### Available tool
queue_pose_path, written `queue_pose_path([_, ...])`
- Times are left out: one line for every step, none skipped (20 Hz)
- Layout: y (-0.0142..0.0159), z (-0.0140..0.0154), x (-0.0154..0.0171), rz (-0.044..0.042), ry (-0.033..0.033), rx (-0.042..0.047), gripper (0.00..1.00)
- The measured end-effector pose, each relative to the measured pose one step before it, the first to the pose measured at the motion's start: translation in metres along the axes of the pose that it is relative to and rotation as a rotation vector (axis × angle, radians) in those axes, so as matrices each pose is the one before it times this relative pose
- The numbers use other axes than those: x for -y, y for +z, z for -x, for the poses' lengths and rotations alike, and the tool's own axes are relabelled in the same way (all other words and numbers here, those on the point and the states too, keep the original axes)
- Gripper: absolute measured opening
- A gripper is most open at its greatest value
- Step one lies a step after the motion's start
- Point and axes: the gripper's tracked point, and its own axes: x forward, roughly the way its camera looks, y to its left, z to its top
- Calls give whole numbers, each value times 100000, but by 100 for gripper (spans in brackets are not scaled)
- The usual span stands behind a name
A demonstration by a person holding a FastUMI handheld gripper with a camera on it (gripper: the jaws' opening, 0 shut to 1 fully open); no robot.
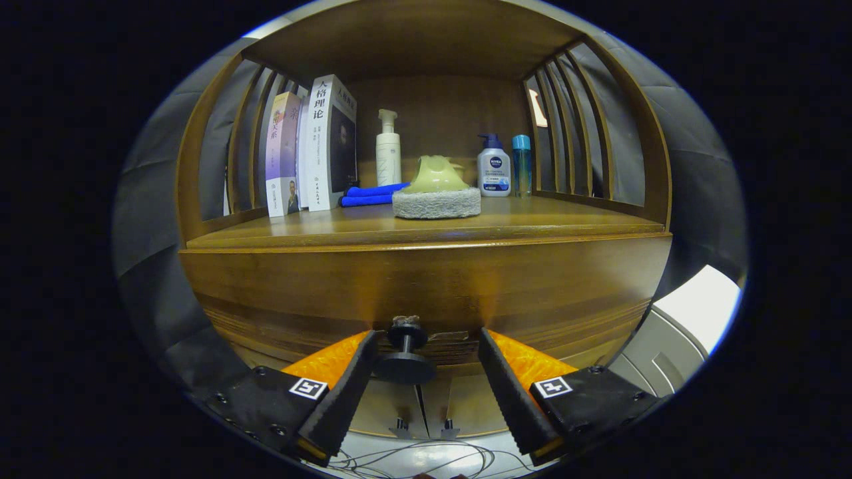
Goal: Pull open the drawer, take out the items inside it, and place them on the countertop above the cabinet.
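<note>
Facing the gripper (423, 382), the drawer (426, 293) is sitting shut in the front of the wooden cabinet, just below the front edge of the surface (319, 229). Its black round knob (405, 356) is standing out between the two fingers, close to the left finger's inner face; whether it is touching that finger cannot be told. The gripper is standing wide open and gripping nothing, with a clear gap between the knob and the right finger.

On the surface above, a grey scouring pad (436, 203) with a pale yellow-green object (436, 174) on top is lying near the front edge at the middle. Just behind its left side a folded blue cloth (373, 194) is lying flat. Two upright books (313, 154) are standing at the left side, against the slatted wall. A white pump bottle (388, 150) is standing toward the back edge. A white bottle with a dark blue pump (493, 167) and a slim blue-capped bottle (521, 164) are standing side by side toward the back right corner.

Thin grey wires (413, 456) are lying below the cabinet, beneath the fingers.
</note>
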Motion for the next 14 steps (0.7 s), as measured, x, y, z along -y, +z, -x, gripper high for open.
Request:
queue_pose_path([411, 530, 107, -772, 182, 838, 97])
queue_pose_path([667, 770, -206, -214, 1416, 2524, 97])
queue_pose_path([665, 924, 211, 1005, -7, 2324, 97])
queue_pose_path([602, 1235, -61, 1325, 9, 1760, 97])
queue_pose_path([827, 1229, -110, 783, 755, 1962, 97])
queue_pose_path([1049, 1211, -12, 193, 512, 1906, 97])
queue_pose_path([1356, 1389, -2, -613, 223, 2247, 97])
queue_pose_path([1445, 1441, -51, -1615, 426, 2457, 97])
queue_pose_path([1612, 1402, -310, -1977, 1055, 2824, 97])
queue_pose_path([1792, 1329, -362, -1250, 1678, 3278, 97])
queue_pose_path([1834, 1334, -54, -107, 705, 3162, 97])
queue_pose_path([1702, 1231, 113, 482, 71, 2714, 97])
queue_pose_path([1520, 1184, 98, 409, -39, 2155, 97])
queue_pose_path([1305, 1197, -4, -42, 352, 1455, 97])
